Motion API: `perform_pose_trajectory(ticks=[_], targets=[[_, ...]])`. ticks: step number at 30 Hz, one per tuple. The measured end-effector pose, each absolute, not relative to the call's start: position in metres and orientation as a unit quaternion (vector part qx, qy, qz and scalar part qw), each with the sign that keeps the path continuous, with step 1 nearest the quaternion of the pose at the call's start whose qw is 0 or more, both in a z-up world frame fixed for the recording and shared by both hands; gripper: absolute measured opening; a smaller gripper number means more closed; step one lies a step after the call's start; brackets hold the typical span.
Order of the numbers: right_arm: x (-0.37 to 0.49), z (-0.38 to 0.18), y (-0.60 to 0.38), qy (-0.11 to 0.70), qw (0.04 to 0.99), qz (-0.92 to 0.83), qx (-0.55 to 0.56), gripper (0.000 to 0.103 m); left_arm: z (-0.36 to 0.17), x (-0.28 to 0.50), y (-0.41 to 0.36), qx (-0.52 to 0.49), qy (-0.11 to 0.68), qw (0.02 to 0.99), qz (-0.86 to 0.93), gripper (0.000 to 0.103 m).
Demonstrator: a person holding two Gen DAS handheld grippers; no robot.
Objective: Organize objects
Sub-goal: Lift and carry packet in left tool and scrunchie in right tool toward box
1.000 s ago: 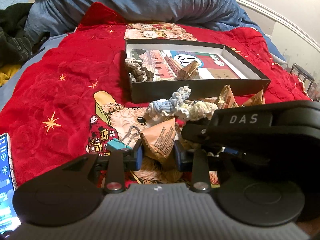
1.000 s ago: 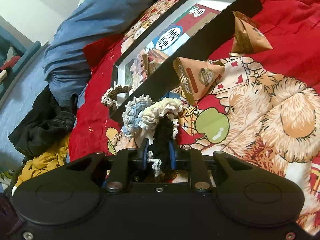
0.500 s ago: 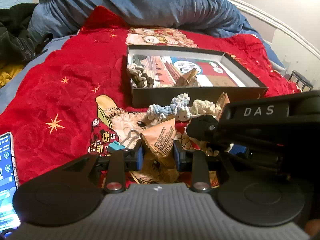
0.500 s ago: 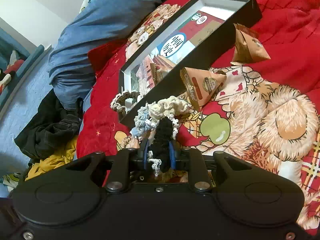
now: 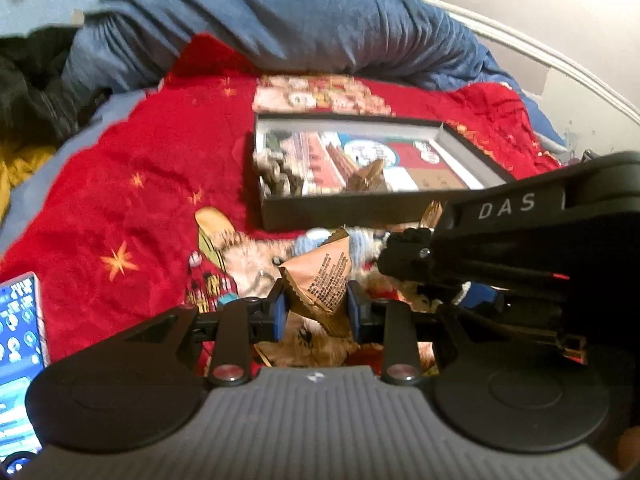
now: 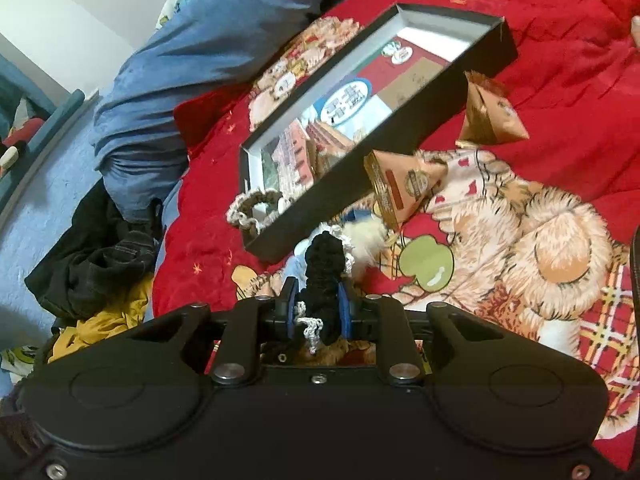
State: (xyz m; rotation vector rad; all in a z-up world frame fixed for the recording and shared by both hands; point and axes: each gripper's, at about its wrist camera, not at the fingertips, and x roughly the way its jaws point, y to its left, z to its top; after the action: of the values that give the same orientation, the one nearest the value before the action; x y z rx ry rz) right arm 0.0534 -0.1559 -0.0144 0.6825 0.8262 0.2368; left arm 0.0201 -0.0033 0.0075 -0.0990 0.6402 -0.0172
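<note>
white letters "das" stand on the black right gripper (image 5: 472, 276) body.

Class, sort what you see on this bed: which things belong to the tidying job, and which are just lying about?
Part of the job:
- black box
- brown packet in left gripper
- black scrunchie in right gripper
- loose packets

Lying about:
- phone
- blue duvet
- dark clothes

Crinkled glossy foil packet (image 5: 320, 276), knitted black scrunchie (image 6: 325, 268), plush blanket (image 5: 132, 200).
</note>
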Motion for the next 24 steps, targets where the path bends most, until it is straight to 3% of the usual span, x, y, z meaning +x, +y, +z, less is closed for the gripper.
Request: perform_pose_trajectory(ticks=[5,24], targets=[[0.052,-0.002,-0.16,0.376,0.863,0.116,0.318,0.021,0.016,0.013,-0.006,-0.033,0.274,0.961,-0.006,0.034],[0.081,0.026,-0.163,0.325,0.884,0.155,0.298,0.021,0.031,0.034,0.002,-0.051,0.249,0.967,0.003,0.033]])
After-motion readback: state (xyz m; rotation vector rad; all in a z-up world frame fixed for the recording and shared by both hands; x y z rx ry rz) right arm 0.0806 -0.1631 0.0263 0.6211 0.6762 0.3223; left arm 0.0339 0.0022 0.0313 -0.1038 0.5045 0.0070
